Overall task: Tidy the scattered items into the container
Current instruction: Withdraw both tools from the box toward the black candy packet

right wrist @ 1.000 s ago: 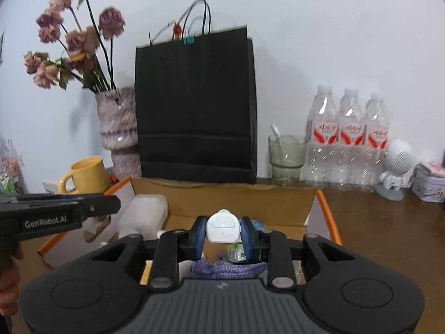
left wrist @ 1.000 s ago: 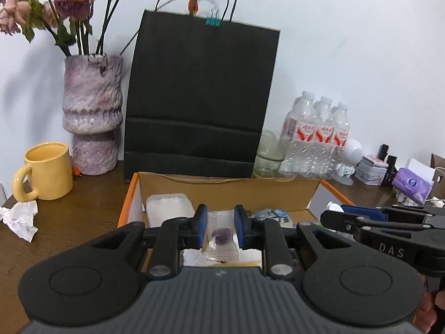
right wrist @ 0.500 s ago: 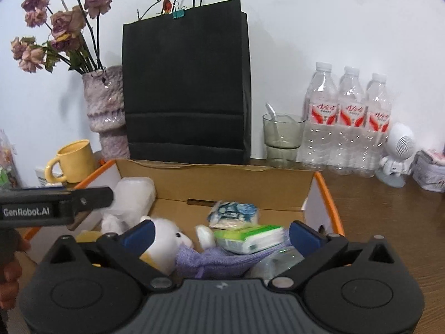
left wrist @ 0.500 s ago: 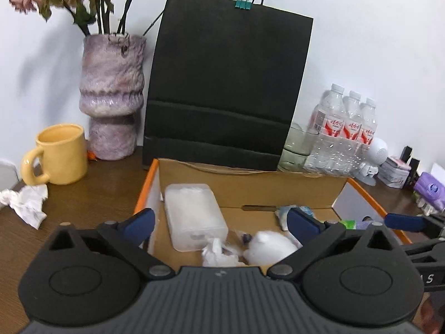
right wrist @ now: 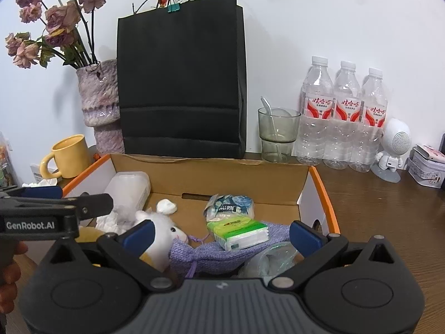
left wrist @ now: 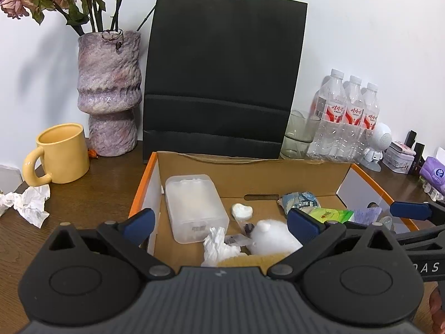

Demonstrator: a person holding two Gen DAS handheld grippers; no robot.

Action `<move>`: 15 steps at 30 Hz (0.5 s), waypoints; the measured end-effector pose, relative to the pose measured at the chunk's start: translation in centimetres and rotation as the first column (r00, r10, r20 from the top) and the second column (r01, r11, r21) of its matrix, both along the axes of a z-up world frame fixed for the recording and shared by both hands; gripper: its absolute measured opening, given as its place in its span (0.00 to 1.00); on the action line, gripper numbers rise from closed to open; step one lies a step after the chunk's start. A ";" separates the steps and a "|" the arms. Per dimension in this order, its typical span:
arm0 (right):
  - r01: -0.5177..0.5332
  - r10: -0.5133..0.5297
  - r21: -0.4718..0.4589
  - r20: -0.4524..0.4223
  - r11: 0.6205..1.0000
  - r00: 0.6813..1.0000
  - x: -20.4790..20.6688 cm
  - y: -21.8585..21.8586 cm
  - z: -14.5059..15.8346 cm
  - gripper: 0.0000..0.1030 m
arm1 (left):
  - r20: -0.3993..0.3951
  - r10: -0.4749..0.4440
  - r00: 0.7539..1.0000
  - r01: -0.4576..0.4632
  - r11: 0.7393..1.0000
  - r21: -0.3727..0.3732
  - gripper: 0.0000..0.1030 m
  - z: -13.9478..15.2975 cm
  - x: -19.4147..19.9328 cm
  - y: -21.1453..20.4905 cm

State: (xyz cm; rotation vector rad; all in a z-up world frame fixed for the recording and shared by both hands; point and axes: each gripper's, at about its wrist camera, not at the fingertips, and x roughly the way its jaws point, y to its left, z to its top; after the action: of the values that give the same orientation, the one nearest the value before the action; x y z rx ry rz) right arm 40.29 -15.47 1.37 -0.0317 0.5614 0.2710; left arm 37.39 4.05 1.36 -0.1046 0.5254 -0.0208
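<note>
While both jaws stand wide and empty, left gripper (left wrist: 219, 224) and right gripper (right wrist: 221, 235) hover over cardboard box (right wrist: 211, 179) holding tissue pack (right wrist: 239, 232), plush toy (right wrist: 161, 229), plastic case (left wrist: 194, 207).

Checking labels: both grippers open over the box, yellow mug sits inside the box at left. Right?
Not quite. The yellow mug stands outside the cardboard box, on the table to its left, as the left wrist view shows. Both the left gripper and right gripper are open over the box.
</note>
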 end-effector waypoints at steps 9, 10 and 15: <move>-0.001 0.001 0.001 0.000 1.000 1.000 0.0 0.1 0.0 1.00 | -0.002 0.001 1.000 -0.001 1.000 0.007 1.00 0.0 0.0 -0.1; -0.001 0.001 0.001 0.000 1.000 1.000 -0.1 0.1 0.0 1.00 | -0.001 0.001 1.000 -0.001 1.000 0.007 1.00 0.1 -0.1 -0.1; 0.003 -0.004 0.007 0.034 1.000 0.999 -1.1 -0.7 1.2 1.00 | 0.054 -0.028 0.998 0.029 0.999 -0.016 1.00 1.8 -1.6 0.5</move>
State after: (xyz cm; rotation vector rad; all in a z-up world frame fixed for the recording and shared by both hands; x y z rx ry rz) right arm 39.18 -16.20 2.58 -0.0284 0.5265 0.2687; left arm 35.76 4.50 3.15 -0.1131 0.4732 -0.0556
